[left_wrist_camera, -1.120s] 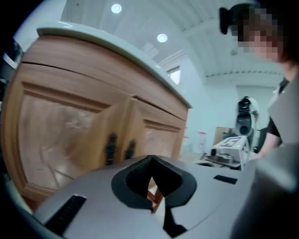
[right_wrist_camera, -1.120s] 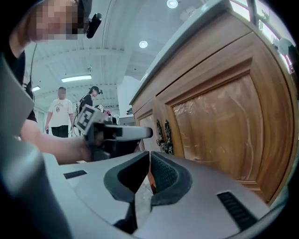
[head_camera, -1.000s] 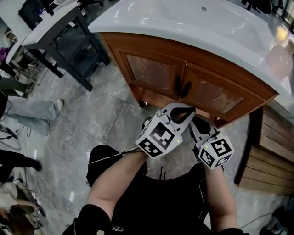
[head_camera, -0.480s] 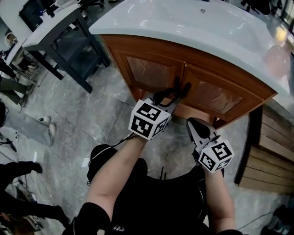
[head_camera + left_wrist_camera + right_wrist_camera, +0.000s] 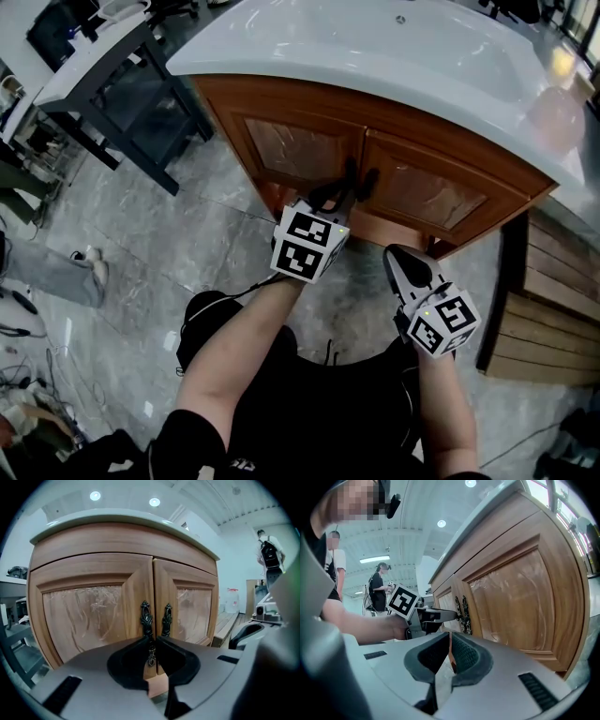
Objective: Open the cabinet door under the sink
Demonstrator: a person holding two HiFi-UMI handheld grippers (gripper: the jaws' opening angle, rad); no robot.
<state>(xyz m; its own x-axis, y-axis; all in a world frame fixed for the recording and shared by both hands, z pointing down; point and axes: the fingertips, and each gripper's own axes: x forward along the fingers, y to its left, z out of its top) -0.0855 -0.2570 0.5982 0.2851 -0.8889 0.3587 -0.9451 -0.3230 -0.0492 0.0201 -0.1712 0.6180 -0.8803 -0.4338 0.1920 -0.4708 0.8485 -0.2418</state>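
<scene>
A wooden cabinet with two doors stands under the white sink top (image 5: pixel 375 56); the left door (image 5: pixel 291 150) and the right door (image 5: pixel 427 192) are both closed. Two dark ornate handles (image 5: pixel 146 616) hang side by side at the middle seam. My left gripper (image 5: pixel 347 186) reaches up to them. Its jaws have just been closing, and in the left gripper view the left door's drop handle (image 5: pixel 151 654) sits pinched between them. My right gripper (image 5: pixel 397 253) hangs back, lower right, shut and empty (image 5: pixel 450 637). It sees the left gripper (image 5: pixel 440 616) at the handles.
A black-framed table (image 5: pixel 94 66) stands at the upper left. Wooden planks (image 5: pixel 553 281) lie to the cabinet's right. A person's leg and shoe (image 5: pixel 56 272) are on the grey stone floor at the left. People (image 5: pixel 379 585) stand far behind.
My left gripper has moved forward from beside the right one up to the door handles, where its jaws have come in around the left handle. The right gripper has stayed put.
</scene>
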